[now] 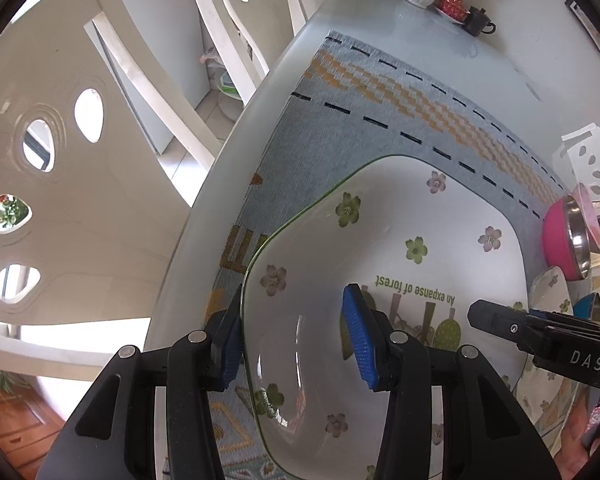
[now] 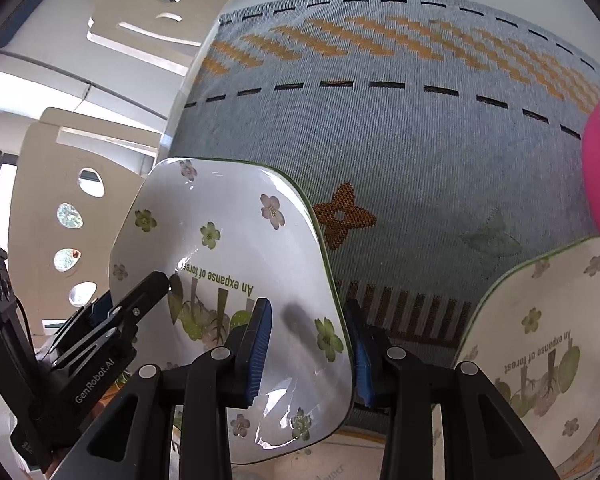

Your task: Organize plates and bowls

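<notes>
Gripping from opposite edges, both grippers bear one white rounded-square ceramic plate with a green rim and flower print (image 2: 236,240), lifted clear of the grey woven placemat with orange pattern (image 2: 420,152) below it. The left gripper (image 1: 298,340) straddles the plate's left rim, one blue ribbed pad outside and one inside the dish; its outer pad touches the rim, though whether the inner pad presses is hard to judge from this angle. The right gripper (image 2: 310,352) pinches the opposite rim between its pads, jaws narrow. A two-sided hold probably keeps the wide, smooth plate level and stops it swinging. A second plate of the same print (image 2: 548,340) lies on the mat just right of the held one, the likely stacking target. A pink bowl with a steel lining (image 1: 568,240) sits beyond it at the mat's far edge.
</notes>
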`<state>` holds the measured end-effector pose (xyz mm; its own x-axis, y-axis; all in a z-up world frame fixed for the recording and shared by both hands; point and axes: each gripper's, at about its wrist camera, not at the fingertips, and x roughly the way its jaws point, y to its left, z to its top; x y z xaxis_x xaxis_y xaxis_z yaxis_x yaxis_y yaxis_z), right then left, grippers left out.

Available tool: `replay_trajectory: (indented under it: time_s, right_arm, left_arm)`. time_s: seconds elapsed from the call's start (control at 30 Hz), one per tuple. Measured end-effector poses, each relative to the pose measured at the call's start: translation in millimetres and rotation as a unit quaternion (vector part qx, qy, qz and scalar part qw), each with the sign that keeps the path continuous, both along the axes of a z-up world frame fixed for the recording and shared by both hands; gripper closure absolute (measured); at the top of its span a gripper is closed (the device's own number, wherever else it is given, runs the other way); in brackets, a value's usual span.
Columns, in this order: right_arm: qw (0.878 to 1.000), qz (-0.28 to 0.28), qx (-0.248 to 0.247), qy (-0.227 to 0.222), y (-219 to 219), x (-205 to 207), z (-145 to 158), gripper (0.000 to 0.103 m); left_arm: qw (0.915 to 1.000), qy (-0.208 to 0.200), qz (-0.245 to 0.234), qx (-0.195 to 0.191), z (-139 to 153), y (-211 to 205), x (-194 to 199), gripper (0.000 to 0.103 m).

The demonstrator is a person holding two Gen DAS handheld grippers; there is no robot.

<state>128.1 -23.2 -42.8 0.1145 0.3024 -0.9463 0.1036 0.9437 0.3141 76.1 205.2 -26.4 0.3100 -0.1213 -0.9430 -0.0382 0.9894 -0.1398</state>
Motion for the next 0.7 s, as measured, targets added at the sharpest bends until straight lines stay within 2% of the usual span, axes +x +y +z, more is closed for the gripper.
replay_trajectory:
  time_s: [0.33, 0.7]
  right_arm:
    - [1.0, -0.01, 0.006, -0.005, -20.0, -43.2, 18.7, 0.065]
    - [1.0, -0.025, 0.002, -0.002, -42.3, -96.3, 27.2, 0.064]
  left_arm:
    - [0.9998, -0.017, -0.008, -0.003, 21.6, -26.5, -30.2, 0.06]
    - [0.9995, -0.021, -0.016, -0.016, 28.4, -53.2, -84.3, 0.06]
